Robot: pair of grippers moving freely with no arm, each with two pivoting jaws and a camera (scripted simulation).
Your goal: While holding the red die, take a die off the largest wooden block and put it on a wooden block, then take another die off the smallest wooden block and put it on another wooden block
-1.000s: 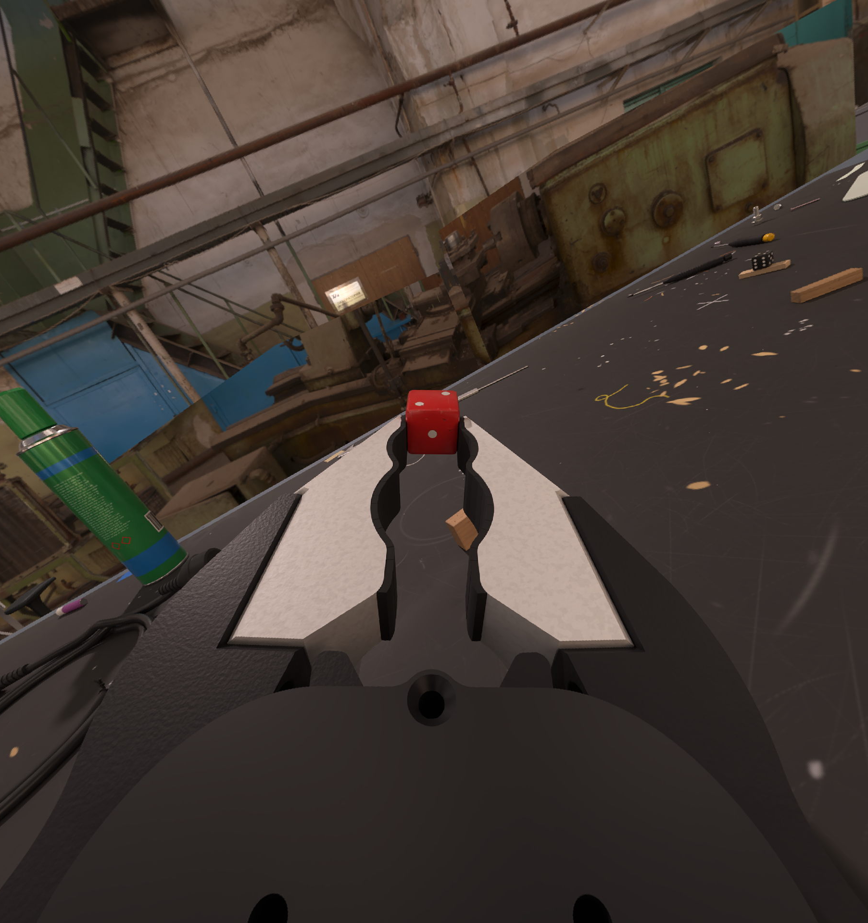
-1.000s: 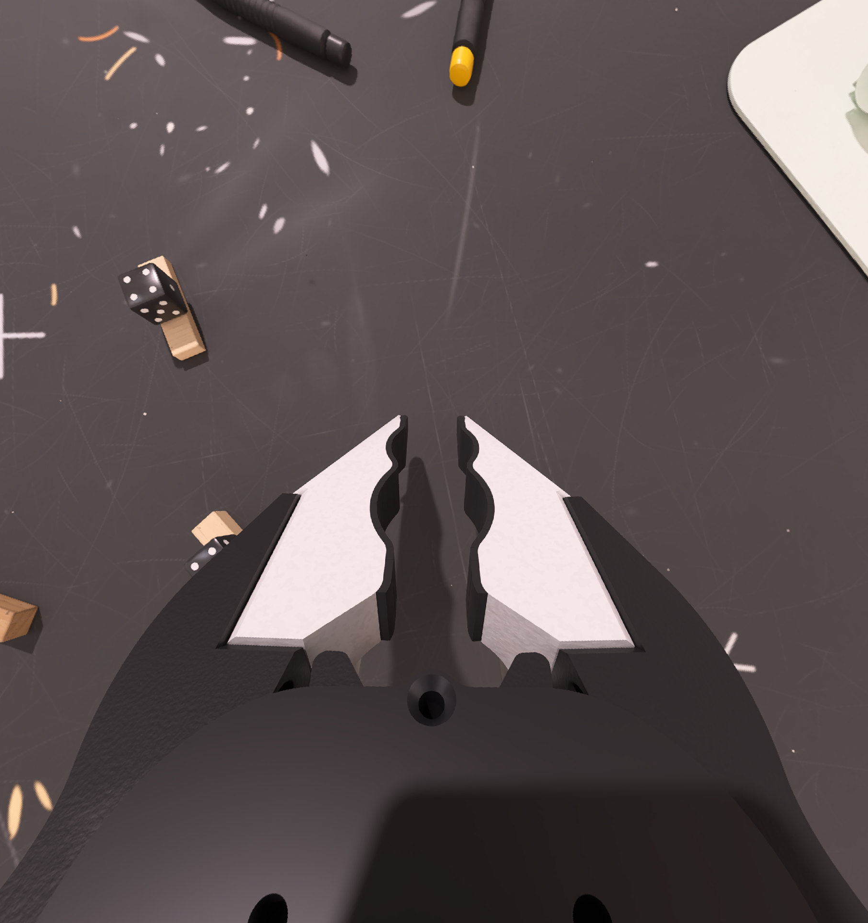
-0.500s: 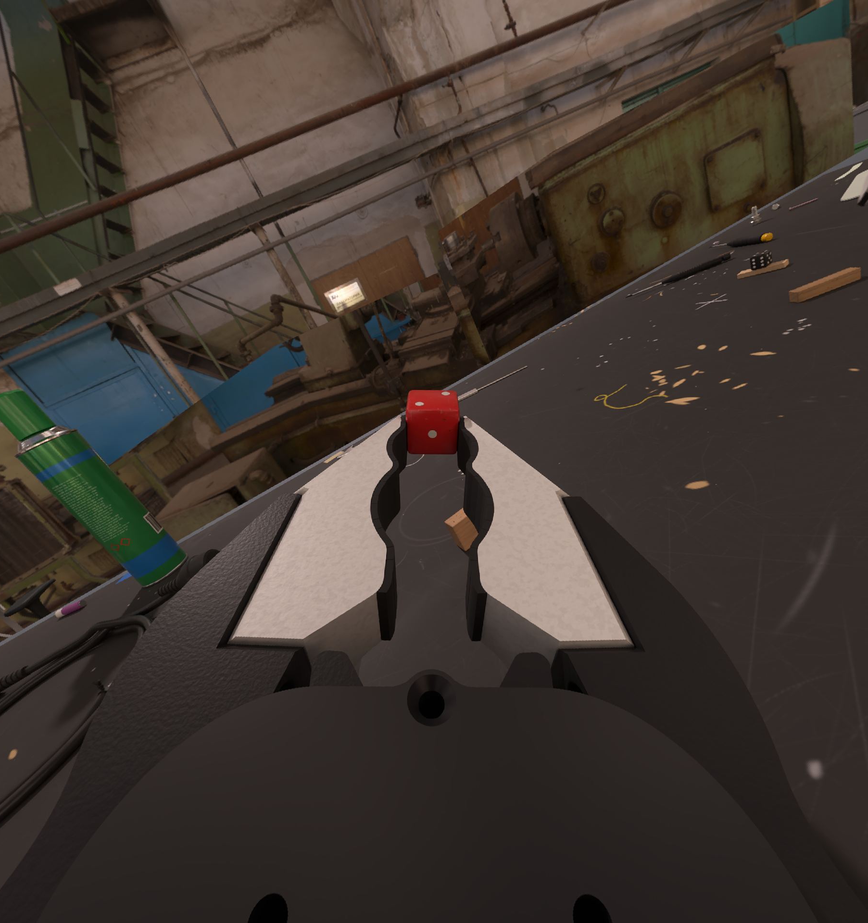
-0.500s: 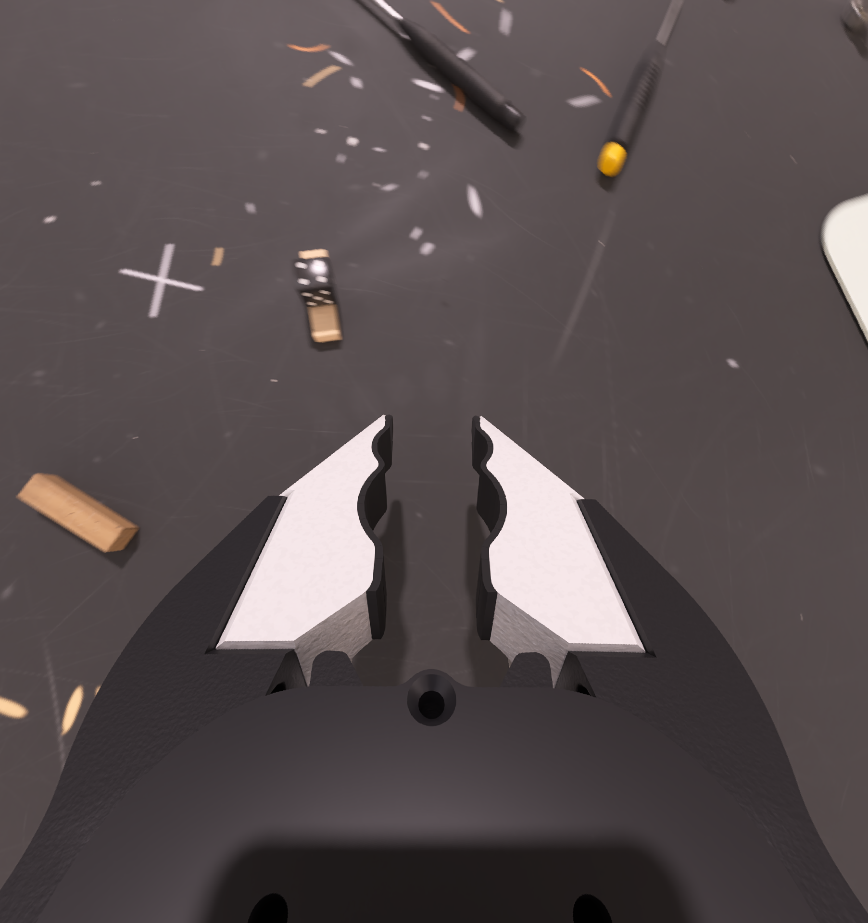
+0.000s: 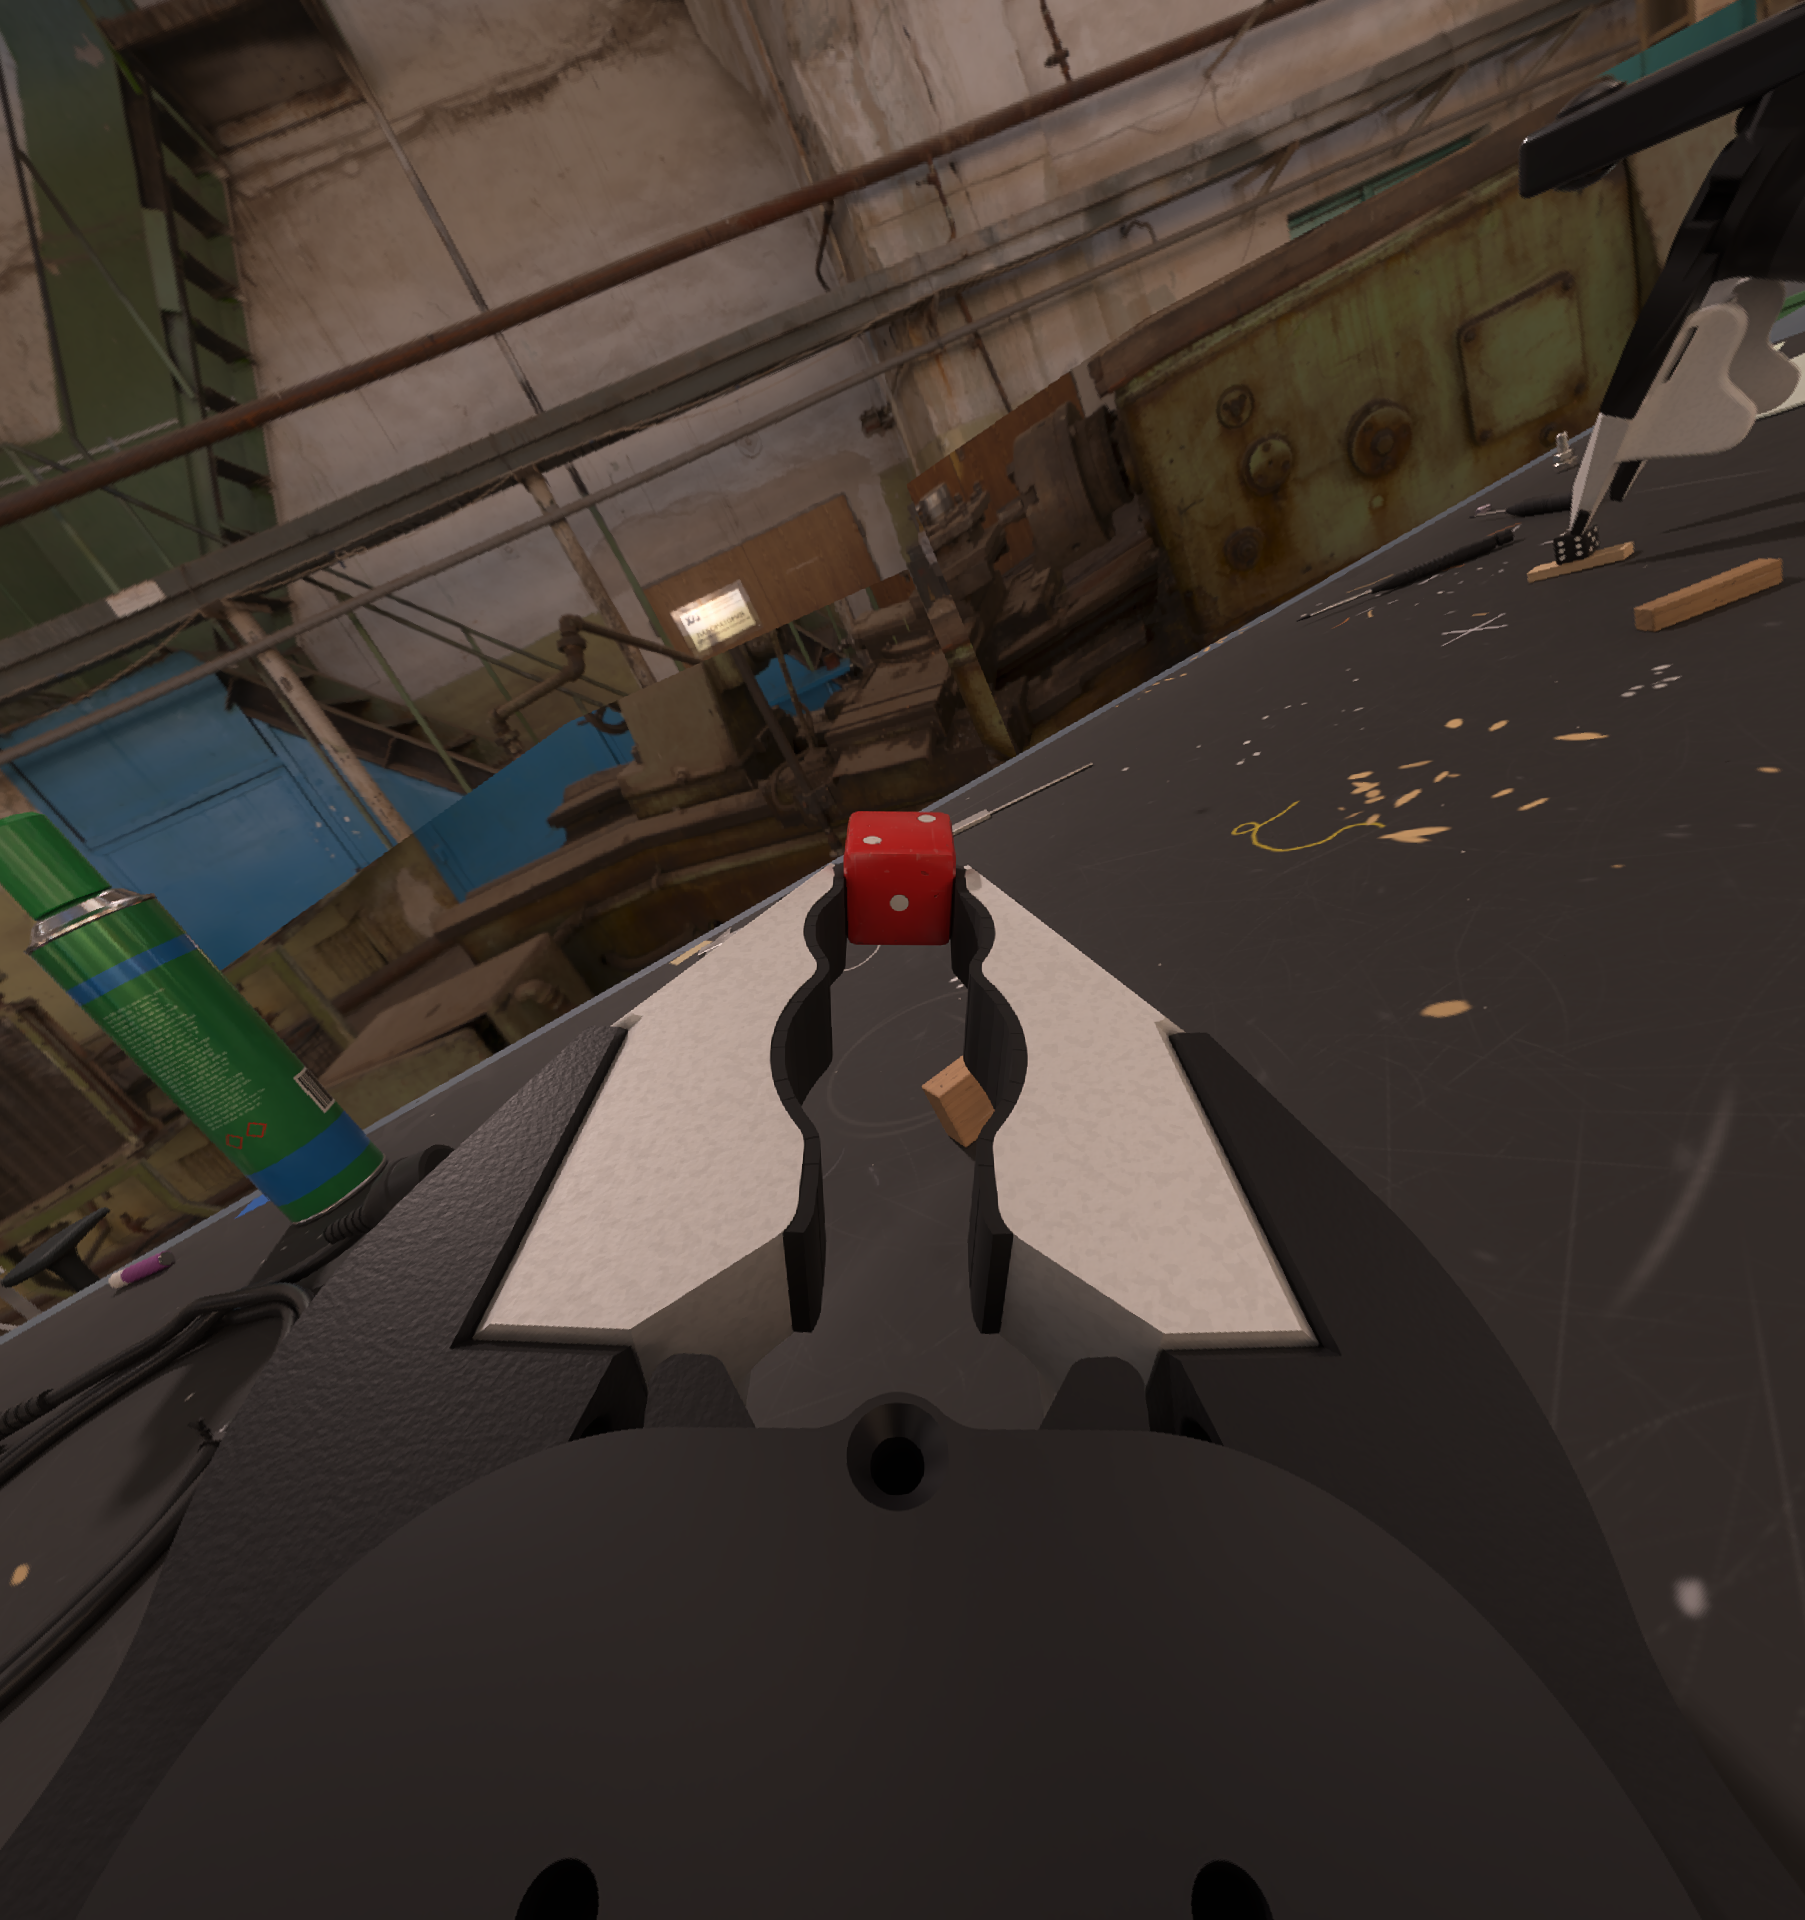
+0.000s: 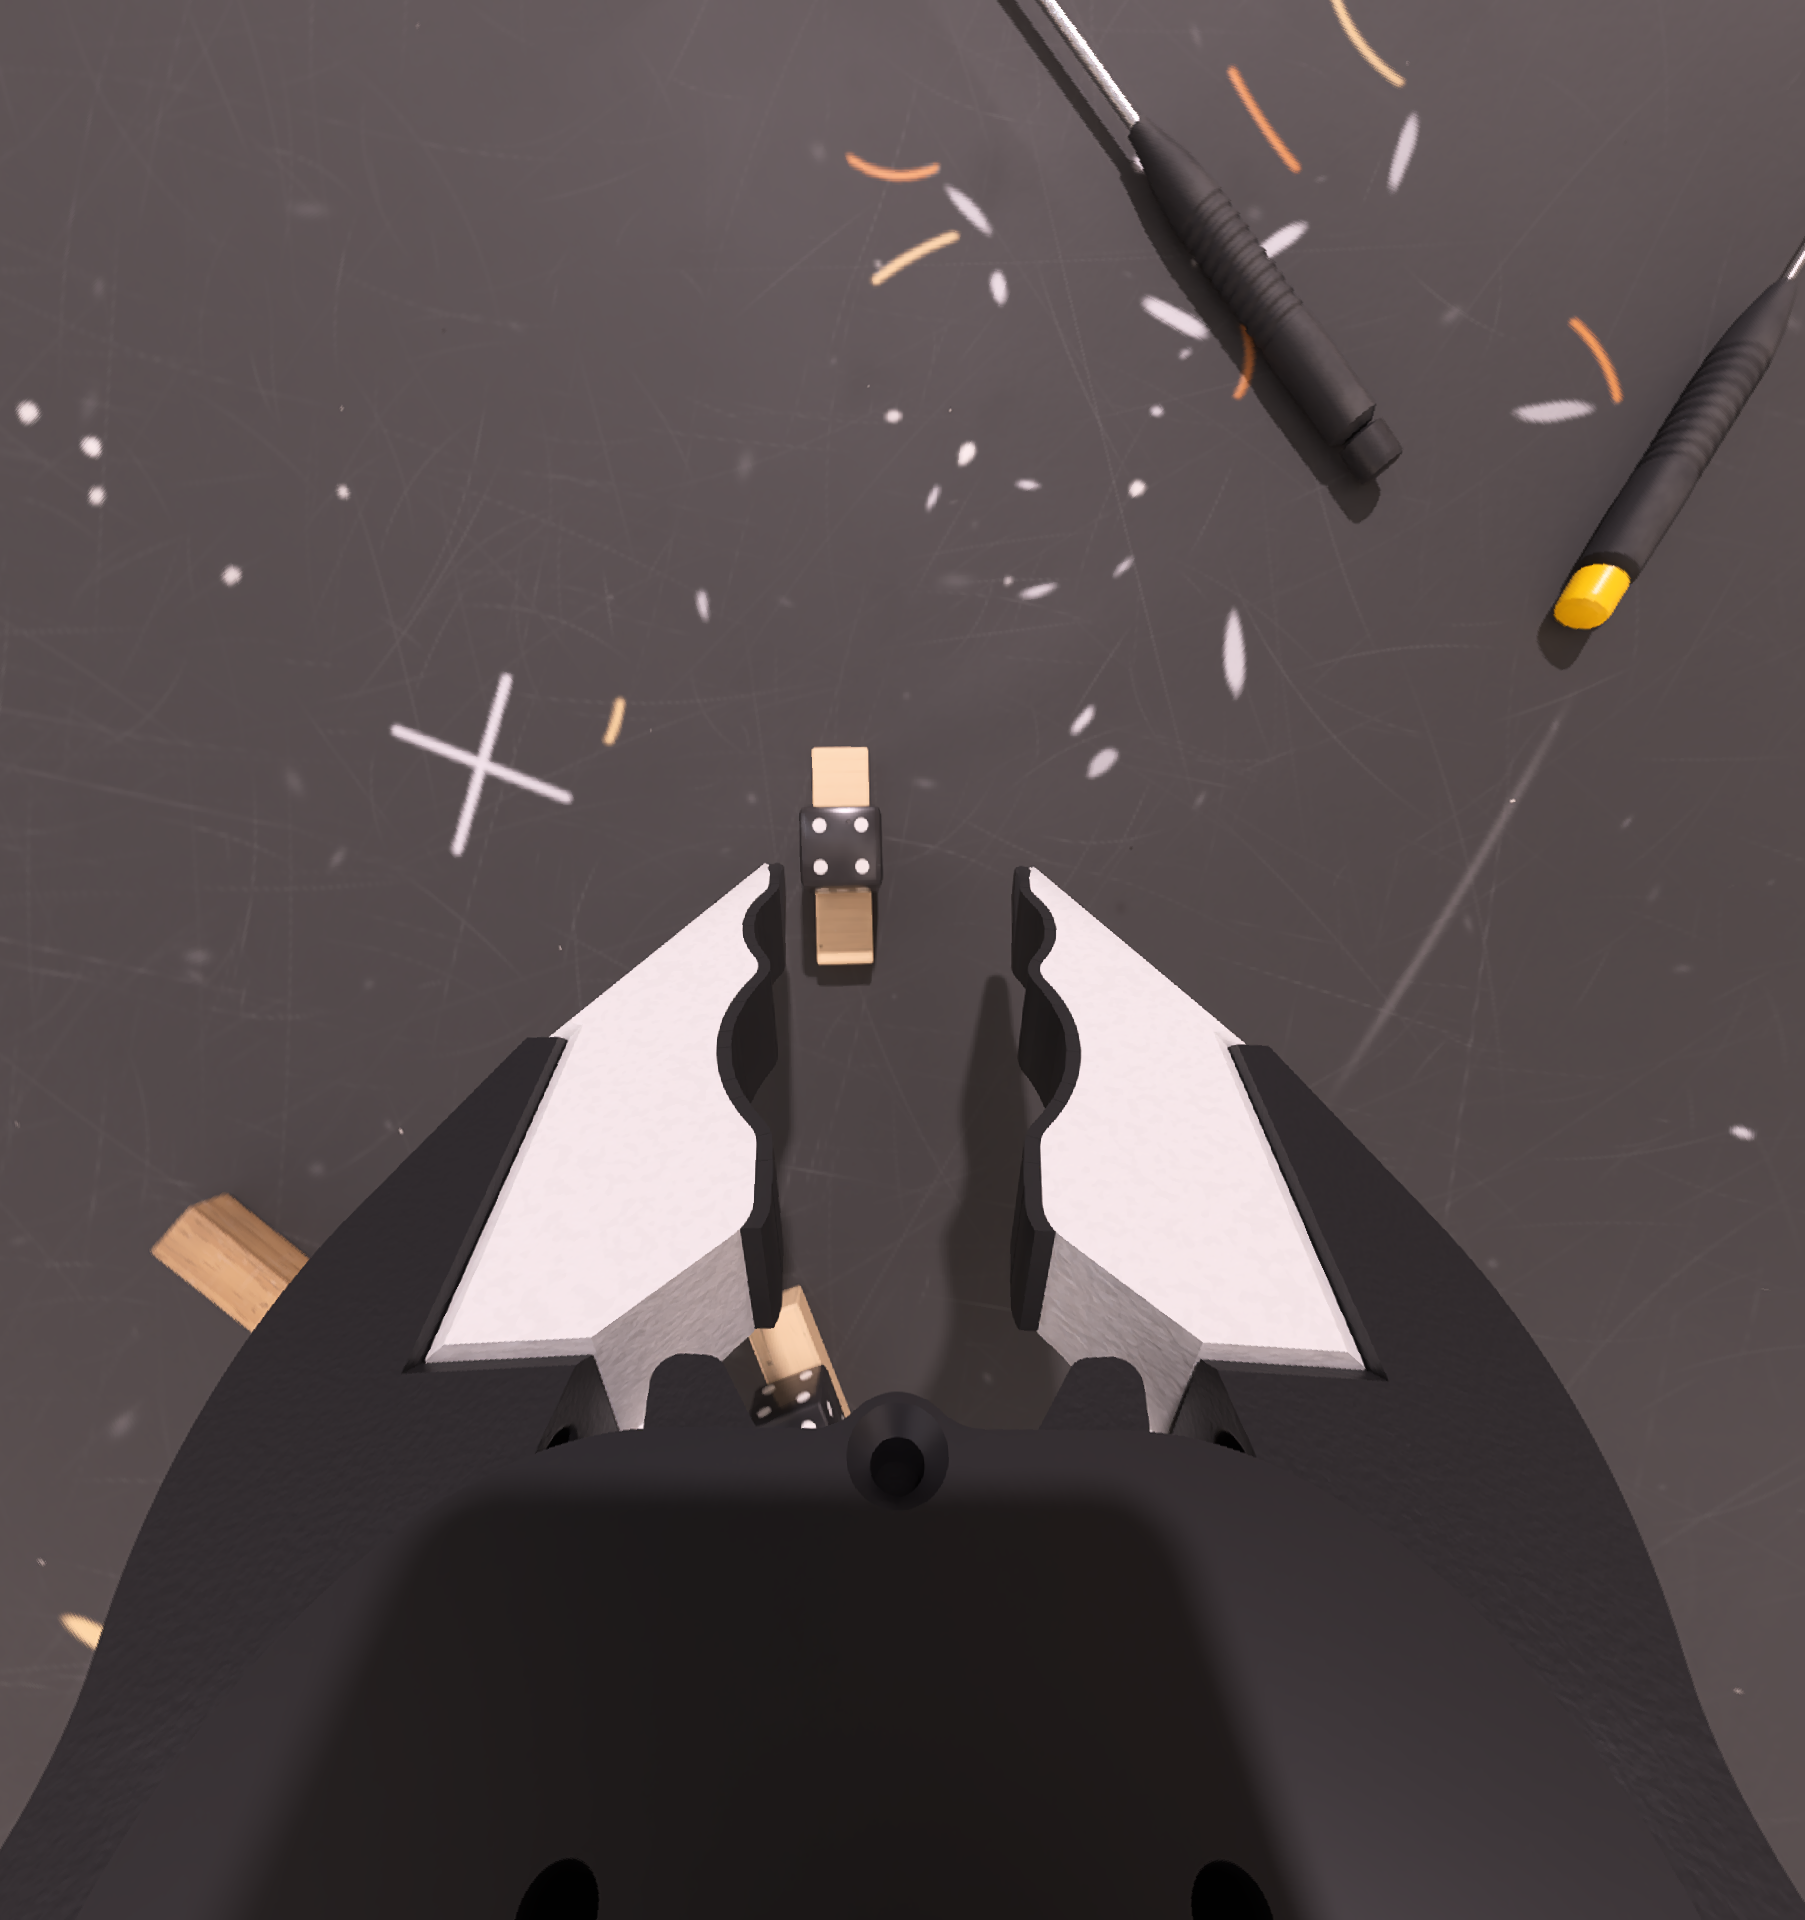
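My left gripper (image 5: 898, 894) is shut on the red die (image 5: 898, 878), held above the dark table, with a small wooden block (image 5: 958, 1101) lying below between the fingers. My right gripper (image 6: 896, 883) is open and empty, pointing down. A black die (image 6: 841, 847) sits on a thin wooden block (image 6: 840, 774) just ahead of the left fingertip (image 6: 763, 914). A second black die (image 6: 794, 1397) sits on another block (image 6: 792, 1335), seen between the finger bases. A longer block (image 6: 228, 1257) lies at the left. In the left wrist view the right gripper (image 5: 1594, 509) hovers over that die (image 5: 1575, 548).
Two black screwdrivers (image 6: 1262, 291), one with a yellow cap (image 6: 1589, 594), lie at the far right. A chalk cross (image 6: 480, 764) marks the table. A green spray can (image 5: 181, 1039) and cables (image 5: 98, 1382) stand near the table's left edge. A long block (image 5: 1708, 608) lies far off.
My right gripper has moved over to the black die on the thin block, come lower and opened wider. It now shows in the left wrist view. The left gripper has not moved.
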